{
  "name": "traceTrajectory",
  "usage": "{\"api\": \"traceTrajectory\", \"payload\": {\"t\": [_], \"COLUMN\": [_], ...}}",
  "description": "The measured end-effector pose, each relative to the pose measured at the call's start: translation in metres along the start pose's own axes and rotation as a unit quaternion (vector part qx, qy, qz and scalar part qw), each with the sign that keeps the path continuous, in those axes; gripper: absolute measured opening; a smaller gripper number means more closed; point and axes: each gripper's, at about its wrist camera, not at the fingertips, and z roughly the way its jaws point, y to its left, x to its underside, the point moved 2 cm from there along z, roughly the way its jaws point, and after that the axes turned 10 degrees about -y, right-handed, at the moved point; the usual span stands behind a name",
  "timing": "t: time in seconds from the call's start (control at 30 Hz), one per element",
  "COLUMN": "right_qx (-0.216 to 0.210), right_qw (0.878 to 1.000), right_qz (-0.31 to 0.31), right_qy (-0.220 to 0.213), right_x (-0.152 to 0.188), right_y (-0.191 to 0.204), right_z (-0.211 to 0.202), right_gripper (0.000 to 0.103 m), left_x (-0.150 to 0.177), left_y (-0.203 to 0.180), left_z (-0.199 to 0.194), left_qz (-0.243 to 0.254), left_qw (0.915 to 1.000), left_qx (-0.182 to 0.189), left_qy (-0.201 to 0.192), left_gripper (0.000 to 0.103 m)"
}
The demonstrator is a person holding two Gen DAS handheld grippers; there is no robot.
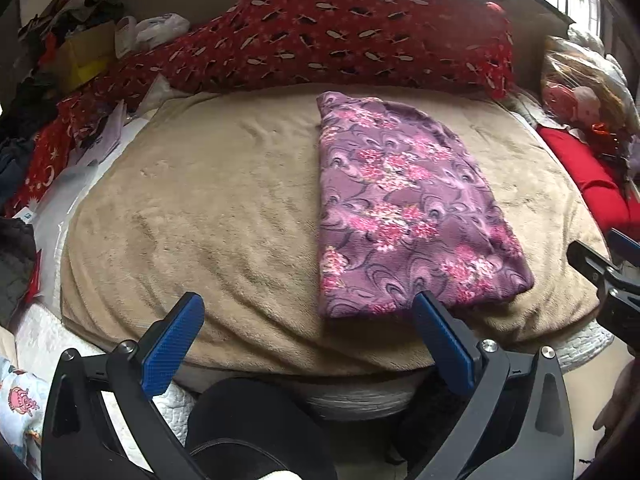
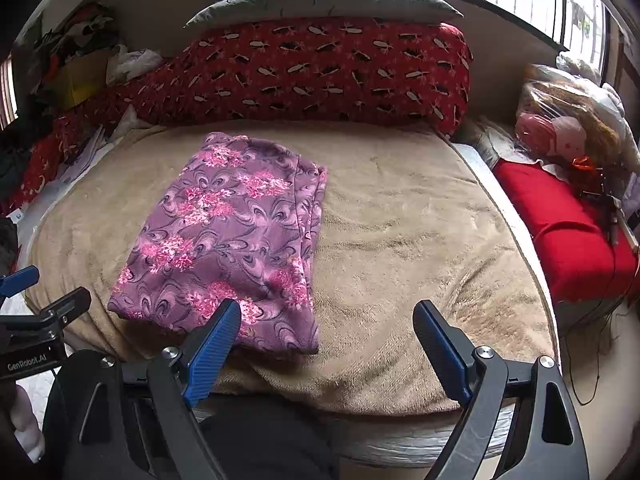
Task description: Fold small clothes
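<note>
Folded garment [image 1: 404, 208] — tools apparently empty.

White "GenRobot.AI" lettering on black body of left gripper [image 2: 28, 312], seen at left edge of right wrist view. Small blue-and-white tag [image 1: 26, 213] at bed's left side: print too small to read. No other legible text.
</note>
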Motion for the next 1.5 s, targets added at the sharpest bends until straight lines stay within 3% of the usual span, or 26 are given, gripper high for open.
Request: {"api": "traceTrajectory", "payload": {"t": [0.23,0.5,0.8,1.13,1.5], "right_qx": [-0.002,-0.001,0.001,0.001,0.001], "right_qw": [1.0,1.0,0.999,0.999,0.999], "right_qz": [0.009,0.02,0.035,0.041,0.046], "right_qy": [0.004,0.004,0.007,0.01,0.018], "right_x": [0.001,0.001,0.002,0.005,0.008], "right_y": [-0.005,-0.01,-0.021,-0.022,-0.023], "right_z": [0.0,-0.002,-0.002,-0.001,0.003], "right_gripper": [0.089,0.089,0.089,0.089,0.089], "left_x": [0.001,-0.005,-0.004,-0.004,-0.002], "left_y": [-0.008,-0.027,-0.038,-0.034,-0.03], "left_z": [-0.003,-0.02,-0.023,-0.017,-0.013], "left_qz": [0.003,0.002,0.018,-0.001,0.007], "left_qw": [0.9996,0.9958,0.9964,0.998,0.9972], "left_qx": [0.026,0.091,0.083,0.062,0.073], "left_qy": [0.011,0.003,-0.001,0.011,0.014], "left_gripper": [0.103,0.103,0.103,0.103,0.103]}}
